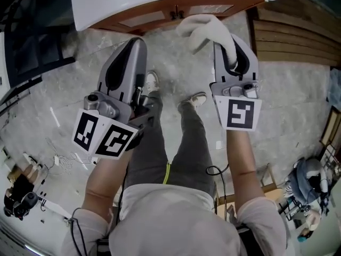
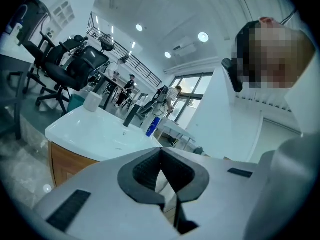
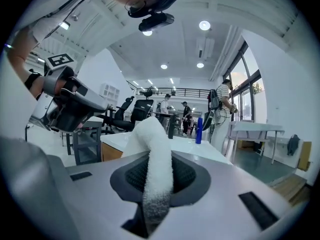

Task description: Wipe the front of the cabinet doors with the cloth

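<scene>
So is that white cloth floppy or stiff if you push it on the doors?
Probably floppy: the cloth droops and folds over past the right gripper, which is shut on it. It looks fluffy and light, so it would likely squash flat against the cabinet door.

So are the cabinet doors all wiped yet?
Not yet, it seems. Done: the cloth is picked up, pinched in the right gripper. In hand: it is held up in front of the doors and, going by the right gripper view, is not touching them. The left gripper is shut and empty. Left to do: wiping the doors.
</scene>
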`<state>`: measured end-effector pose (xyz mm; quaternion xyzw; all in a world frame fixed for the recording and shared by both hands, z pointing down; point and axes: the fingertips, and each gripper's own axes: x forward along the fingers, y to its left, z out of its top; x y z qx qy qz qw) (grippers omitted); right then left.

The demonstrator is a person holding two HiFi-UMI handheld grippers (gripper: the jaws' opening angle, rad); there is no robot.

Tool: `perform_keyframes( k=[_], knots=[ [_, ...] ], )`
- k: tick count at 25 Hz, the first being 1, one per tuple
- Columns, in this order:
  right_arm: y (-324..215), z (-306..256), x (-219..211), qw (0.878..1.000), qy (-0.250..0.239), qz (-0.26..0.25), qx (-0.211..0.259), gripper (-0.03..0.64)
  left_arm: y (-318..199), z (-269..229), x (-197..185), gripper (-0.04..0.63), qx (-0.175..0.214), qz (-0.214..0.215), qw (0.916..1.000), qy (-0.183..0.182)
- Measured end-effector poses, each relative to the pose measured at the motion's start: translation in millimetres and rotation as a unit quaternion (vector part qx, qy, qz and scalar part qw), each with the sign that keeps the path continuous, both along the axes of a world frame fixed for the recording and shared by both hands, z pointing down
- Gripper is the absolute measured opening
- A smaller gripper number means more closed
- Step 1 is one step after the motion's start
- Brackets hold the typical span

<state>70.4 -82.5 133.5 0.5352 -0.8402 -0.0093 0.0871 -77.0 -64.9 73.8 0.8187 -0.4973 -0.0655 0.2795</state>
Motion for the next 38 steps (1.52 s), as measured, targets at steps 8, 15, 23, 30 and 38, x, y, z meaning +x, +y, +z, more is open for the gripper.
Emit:
perform_keyframes(
  k=[8,15,23,30,38],
  knots=[
    [19,-48,-4,0.999,0.033,-0.009,-0.007,0.081,6,-34,-3,0.017,-0.010,-0.004,0.9994,0.032],
    [32,-91,-5,0.999,0.046,-0.005,-0.013,0.081,5,-70,-12,0.017,-0.008,-0.005,0.9992,0.038],
    [29,-139,-8,0.998,0.058,-0.003,0.004,0.081,1,-116,-23,0.017,0.010,-0.003,0.9988,0.047],
    [33,-183,-10,0.998,0.066,0.000,0.014,0.081,7,-156,-26,0.017,0.014,-0.002,0.9984,0.055],
    [32,-207,-8,0.997,0.072,0.006,0.024,0.081,2,-175,-24,0.017,0.021,0.003,0.9979,0.060]
  ],
)
